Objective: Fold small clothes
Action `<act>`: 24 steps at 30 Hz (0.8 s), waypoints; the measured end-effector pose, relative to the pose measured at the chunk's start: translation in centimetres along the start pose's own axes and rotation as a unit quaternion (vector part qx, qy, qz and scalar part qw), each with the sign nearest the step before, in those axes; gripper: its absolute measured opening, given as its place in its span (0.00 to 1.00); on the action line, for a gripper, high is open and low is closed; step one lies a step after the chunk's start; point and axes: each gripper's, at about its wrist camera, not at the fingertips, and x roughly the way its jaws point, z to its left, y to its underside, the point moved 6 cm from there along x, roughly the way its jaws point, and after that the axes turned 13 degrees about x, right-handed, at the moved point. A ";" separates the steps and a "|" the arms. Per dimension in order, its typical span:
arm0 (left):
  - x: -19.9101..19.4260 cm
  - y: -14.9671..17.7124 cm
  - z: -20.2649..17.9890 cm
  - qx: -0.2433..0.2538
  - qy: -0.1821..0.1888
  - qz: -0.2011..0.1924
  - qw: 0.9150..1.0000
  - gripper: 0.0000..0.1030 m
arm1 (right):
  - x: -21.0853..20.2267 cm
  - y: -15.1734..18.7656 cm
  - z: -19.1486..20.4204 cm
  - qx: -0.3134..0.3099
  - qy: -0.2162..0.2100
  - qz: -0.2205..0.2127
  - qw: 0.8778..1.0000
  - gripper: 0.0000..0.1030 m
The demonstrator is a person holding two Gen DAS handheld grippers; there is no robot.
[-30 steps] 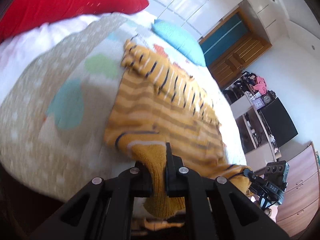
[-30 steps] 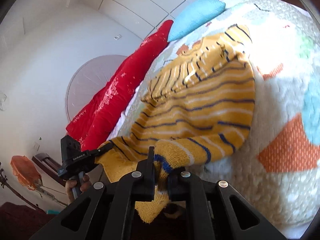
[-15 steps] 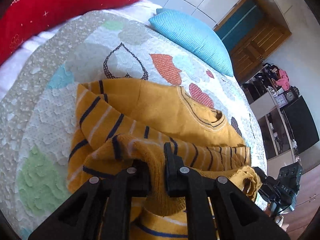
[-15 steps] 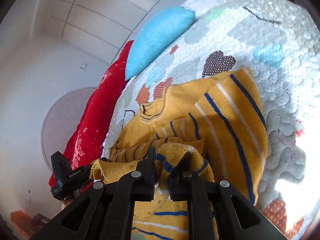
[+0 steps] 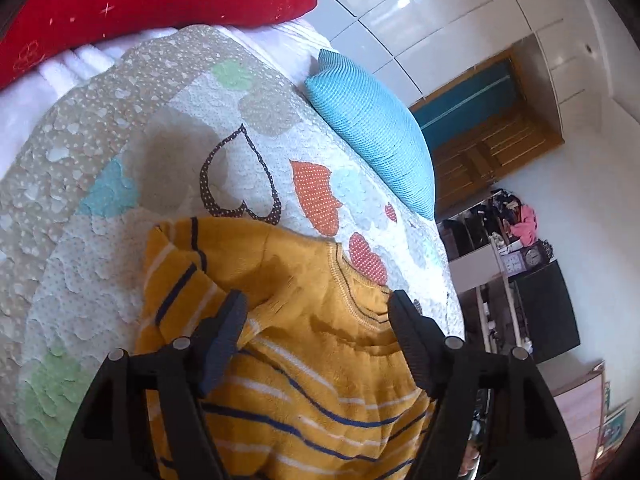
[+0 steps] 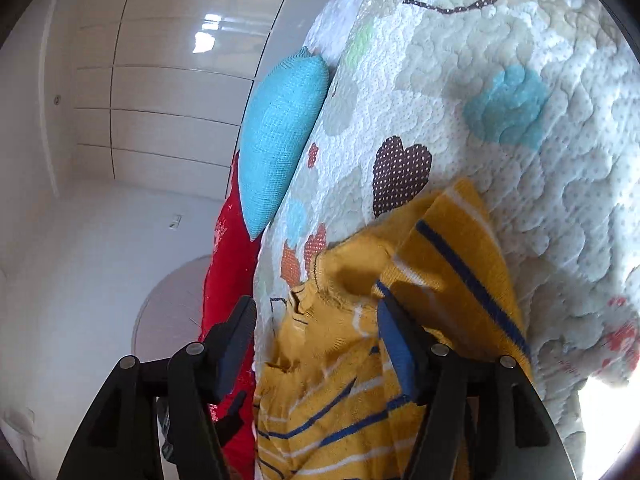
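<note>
Lying across the far left is a long red velvety cushion (image 5: 132, 4), then the quilted white bedspread with coloured heart and cloud patches (image 5: 120, 208) that covers the bed. The mustard-yellow knitted sweater with navy and white stripes (image 5: 304, 360) lies folded on it, directly under the left gripper (image 5: 316, 320), whose jaws are opening and spread, pads clear of the knit. Right of that sits a ribbed turquoise pillow (image 5: 372, 136), glossy white wardrobe doors, a wooden door, and shelves with a clock. In the right wrist view the right gripper (image 6: 316, 332) is opening too, the sweater between its jaws, unpinched
</note>
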 end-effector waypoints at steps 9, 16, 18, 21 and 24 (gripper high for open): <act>-4.5 7.1 0.8 0.141 -0.098 0.059 0.983 0.73 | -3.5 7.0 0.4 -0.258 0.164 0.024 0.952 0.68; -4.0 13.6 2.3 0.152 -0.081 0.103 0.980 0.77 | -7.7 12.4 -2.9 -0.347 0.223 0.009 0.911 0.75; -2.8 14.1 2.7 0.158 -0.101 0.127 0.974 0.29 | -7.4 12.5 -4.2 -0.334 0.229 0.016 0.914 0.69; -3.0 12.1 3.0 0.190 -0.169 0.142 0.957 0.09 | -6.9 11.4 -4.8 -0.308 0.247 0.032 0.918 0.16; -5.3 9.1 3.1 0.209 -0.230 0.122 0.943 0.08 | -8.1 9.2 -4.9 -0.287 0.270 0.007 0.919 0.13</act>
